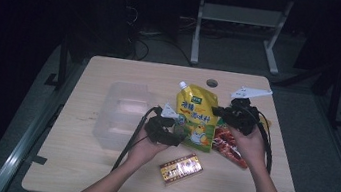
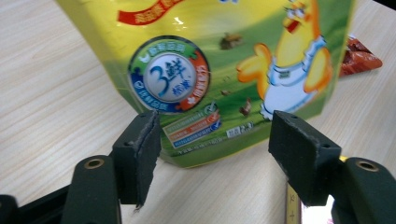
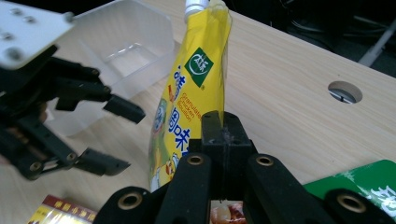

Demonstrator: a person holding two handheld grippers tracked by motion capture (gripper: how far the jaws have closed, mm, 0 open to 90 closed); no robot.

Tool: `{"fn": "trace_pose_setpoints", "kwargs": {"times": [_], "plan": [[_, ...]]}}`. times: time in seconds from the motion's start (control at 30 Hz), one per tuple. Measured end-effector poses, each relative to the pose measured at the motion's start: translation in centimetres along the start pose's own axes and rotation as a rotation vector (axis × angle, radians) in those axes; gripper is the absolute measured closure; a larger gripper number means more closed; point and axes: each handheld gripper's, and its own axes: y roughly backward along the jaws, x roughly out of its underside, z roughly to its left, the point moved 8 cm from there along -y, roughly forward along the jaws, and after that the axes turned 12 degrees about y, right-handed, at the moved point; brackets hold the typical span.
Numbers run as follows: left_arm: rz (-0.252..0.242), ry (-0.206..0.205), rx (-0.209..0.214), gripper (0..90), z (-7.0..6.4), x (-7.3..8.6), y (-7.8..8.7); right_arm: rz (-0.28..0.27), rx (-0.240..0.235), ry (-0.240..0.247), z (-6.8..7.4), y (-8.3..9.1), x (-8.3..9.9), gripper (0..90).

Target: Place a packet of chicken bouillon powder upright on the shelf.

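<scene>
— Where's the pouch (image 1: 196, 117)?
— Mid-table, long axis running away from the person; its bottom edge sits just ahead of the left gripper (image 2: 212, 156), jaws wide and empty.
— The right gripper (image 3: 224, 135)?
— Jaws closed, nothing visibly held — its view shows the spout, the left's doesn't
</scene>
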Motion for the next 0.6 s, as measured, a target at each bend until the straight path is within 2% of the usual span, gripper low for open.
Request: {"fn": "trace_pose_setpoints", "kwargs": {"times": [0.03,0.23,0.43,0.6], "plan": [[-0.003,0.011,0.001,29.1,0.0,0.0,-0.1,-0.008,-0.011,0.010,0.3,0.3,0.3,89.5],[-0.001,0.025,0.001,28.4,-0.1,0.1,-0.4,-0.024,-0.024,0.027,1.2,0.9,0.7,89.4],[0.019,0.004,-0.002,28.0,-0.3,0.2,-0.5,-0.029,-0.050,0.017,1.6,1.3,1.4,88.5],[0.012,-0.006,-0.008,26.9,-0.2,0.2,-0.4,-0.018,-0.086,0.003,2.1,1.0,2.6,86.5]]}}
